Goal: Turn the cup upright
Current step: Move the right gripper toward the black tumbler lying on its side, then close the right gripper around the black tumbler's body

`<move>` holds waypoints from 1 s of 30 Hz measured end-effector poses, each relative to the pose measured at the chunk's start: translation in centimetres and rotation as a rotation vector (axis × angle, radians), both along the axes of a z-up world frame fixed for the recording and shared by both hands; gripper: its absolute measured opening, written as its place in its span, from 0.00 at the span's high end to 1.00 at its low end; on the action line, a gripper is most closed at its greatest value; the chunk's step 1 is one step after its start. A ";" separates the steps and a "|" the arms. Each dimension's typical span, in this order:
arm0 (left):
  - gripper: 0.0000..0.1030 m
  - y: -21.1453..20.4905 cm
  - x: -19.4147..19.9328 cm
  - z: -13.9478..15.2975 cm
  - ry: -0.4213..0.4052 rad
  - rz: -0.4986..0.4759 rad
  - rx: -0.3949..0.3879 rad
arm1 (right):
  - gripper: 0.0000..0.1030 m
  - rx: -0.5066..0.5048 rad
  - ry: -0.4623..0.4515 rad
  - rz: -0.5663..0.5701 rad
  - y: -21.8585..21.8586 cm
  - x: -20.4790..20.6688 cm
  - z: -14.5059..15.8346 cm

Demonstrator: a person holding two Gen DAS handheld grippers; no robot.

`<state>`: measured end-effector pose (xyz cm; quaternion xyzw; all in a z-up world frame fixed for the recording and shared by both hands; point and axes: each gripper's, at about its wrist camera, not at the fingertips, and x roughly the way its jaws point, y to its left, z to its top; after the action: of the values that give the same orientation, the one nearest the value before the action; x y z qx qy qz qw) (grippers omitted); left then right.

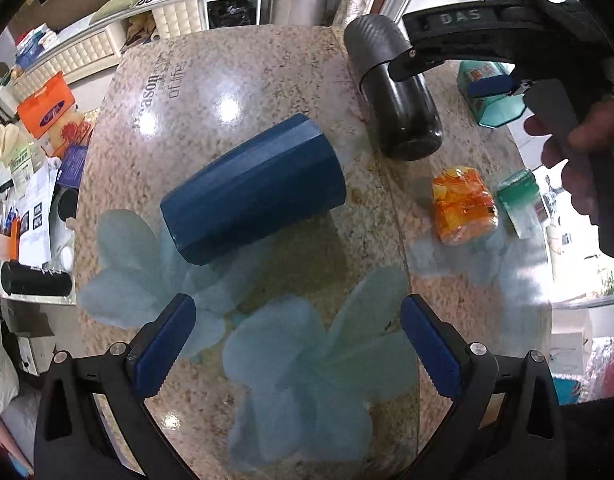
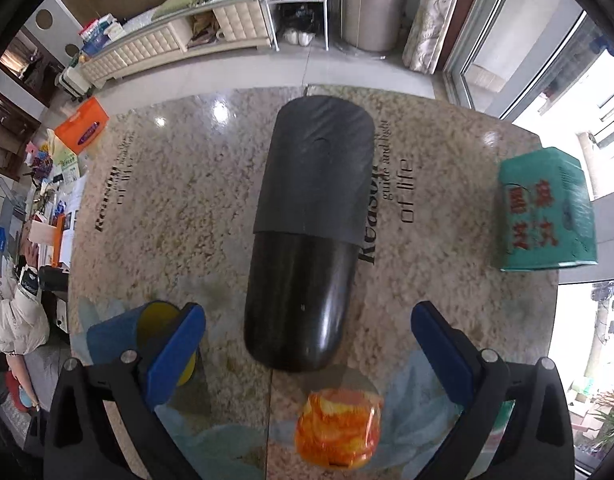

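A dark blue faceted cup [image 1: 253, 190] lies on its side on the speckled table [image 1: 243, 76], base toward the lower left. In the right wrist view its yellow-lined open mouth [image 2: 163, 332] shows behind the left finger. My left gripper [image 1: 297, 346] is open and empty, just short of the cup. My right gripper [image 2: 307, 354] is open and empty, hovering over a black bottle; it also shows in the left wrist view [image 1: 459, 68] at the top right, held by a hand.
A black bottle [image 2: 307, 240] lies on its side mid-table. An orange wrapped packet [image 2: 339, 426], a green tin box [image 2: 547, 212] and a small green jar [image 1: 521, 202] sit at the right. Clutter and an orange tissue box [image 1: 47, 106] lie at the left.
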<state>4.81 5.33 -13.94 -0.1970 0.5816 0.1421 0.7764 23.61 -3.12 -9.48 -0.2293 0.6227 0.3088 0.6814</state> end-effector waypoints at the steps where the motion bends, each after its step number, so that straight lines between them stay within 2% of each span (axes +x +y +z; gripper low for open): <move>1: 0.00 0.0 0.1 -0.1 0.001 0.006 0.001 | 0.00 -0.011 0.011 0.002 0.3 0.3 -0.6; 11: 0.00 0.4 0.7 -1.1 0.024 0.052 0.001 | 0.00 -0.094 0.126 -0.017 2.3 2.6 -6.1; 18: 0.00 0.8 0.4 -1.2 0.020 0.066 0.000 | 0.00 -0.117 0.136 -0.019 2.4 3.6 -8.0; 19: 0.00 0.9 0.4 -1.2 0.017 0.067 0.000 | 0.02 -0.111 0.130 -0.026 2.2 3.8 -8.0; 21: 0.00 1.0 0.4 -1.1 0.007 0.072 0.001 | 0.16 -0.114 0.127 -0.032 2.2 4.0 -8.6; 25: 0.00 1.1 0.3 -0.9 -0.010 0.074 0.002 | 0.18 -0.127 0.109 -0.010 2.8 4.4 -9.0; 27: 0.00 1.1 0.4 -0.9 -0.011 0.074 0.002 | 0.27 -0.142 0.082 0.009 3.3 3.9 -8.9; 30: 0.00 1.1 0.4 -1.0 -0.009 0.072 -0.003 | 0.28 -0.146 0.062 0.033 3.2 3.9 -9.1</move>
<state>5.20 6.45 -14.89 -0.2196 0.5707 0.1680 0.7732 27.51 0.04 -18.56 -0.2792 0.6605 0.2807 0.6380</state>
